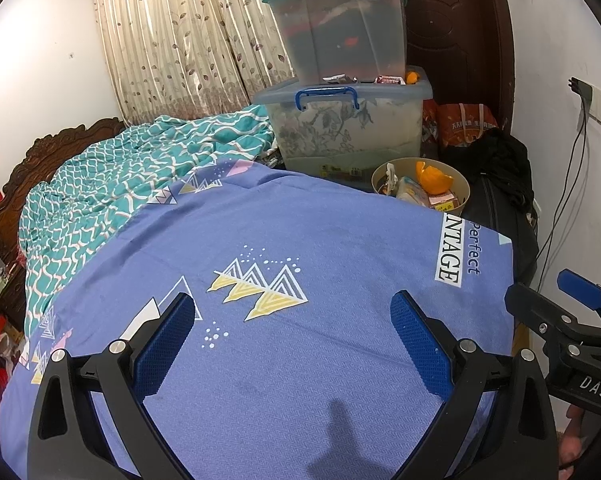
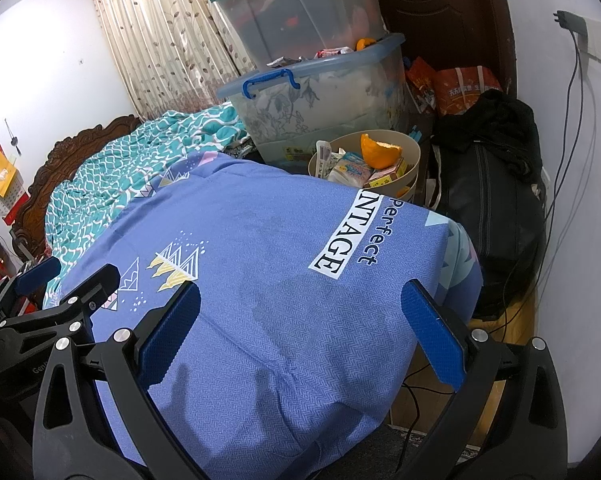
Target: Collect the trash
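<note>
A beige waste bin (image 1: 462,186) (image 2: 414,148) stands past the bed's far corner, holding an orange peel (image 1: 432,178) (image 2: 380,150) and several wrappers. More trash lies on the lower storage box's lid: a small orange peel (image 1: 412,76) (image 2: 362,43) and wrappers (image 1: 340,79) (image 2: 332,53). My left gripper (image 1: 292,308) (image 2: 72,280) hovers open over the blue bedsheet (image 1: 300,232) (image 2: 260,240) with nothing between its fingers. My right gripper (image 2: 300,296) (image 1: 548,296) is beside it on the right, also open with nothing in it, near the bed's right edge.
Two stacked clear storage boxes (image 1: 340,132) (image 2: 320,100) stand behind the bin. A teal quilt (image 1: 120,184) lies on the bed's left. A black bag (image 2: 488,200) and cables (image 2: 568,160) fill the floor gap by the right wall. A dark door (image 1: 452,40) is behind.
</note>
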